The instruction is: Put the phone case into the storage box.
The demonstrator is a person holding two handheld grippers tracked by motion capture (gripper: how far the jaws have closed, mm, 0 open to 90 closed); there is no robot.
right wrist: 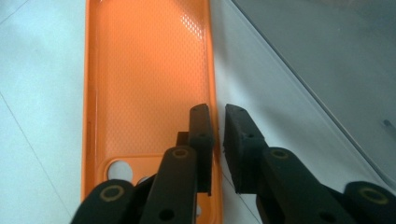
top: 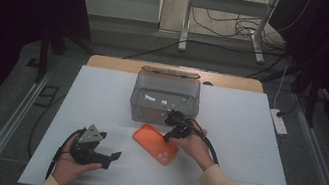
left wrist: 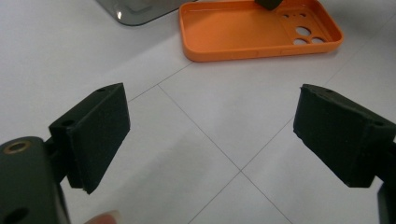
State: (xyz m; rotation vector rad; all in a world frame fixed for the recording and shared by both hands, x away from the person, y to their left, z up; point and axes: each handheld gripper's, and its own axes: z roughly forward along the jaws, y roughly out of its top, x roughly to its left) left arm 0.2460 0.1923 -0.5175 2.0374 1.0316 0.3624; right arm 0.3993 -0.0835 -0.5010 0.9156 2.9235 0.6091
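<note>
The orange phone case (top: 155, 143) lies flat on the white worktop (top: 246, 136), hollow side up, just in front of the clear plastic box (top: 165, 98) and a little apart from its near wall. In the left claw view the case (left wrist: 243, 30) lies ahead with its camera cut-outs at its right end, and a corner of the box (left wrist: 135, 11) shows beside it.

The right claw (top: 172, 133) is down at the case's long edge on the box side. In the right claw view (right wrist: 217, 135) one jaw stands inside the case (right wrist: 144, 79) and the other outside it, with the thin side wall between them; the jaws are nearly together, and a narrow gap shows around the rim, so I cannot tell whether the pads press on it.

The left claw (top: 108, 156) rests low over the bare worktop to the left of the case, well apart from it. Its jaws (left wrist: 212, 135) stand spread wide with nothing between them.
</note>
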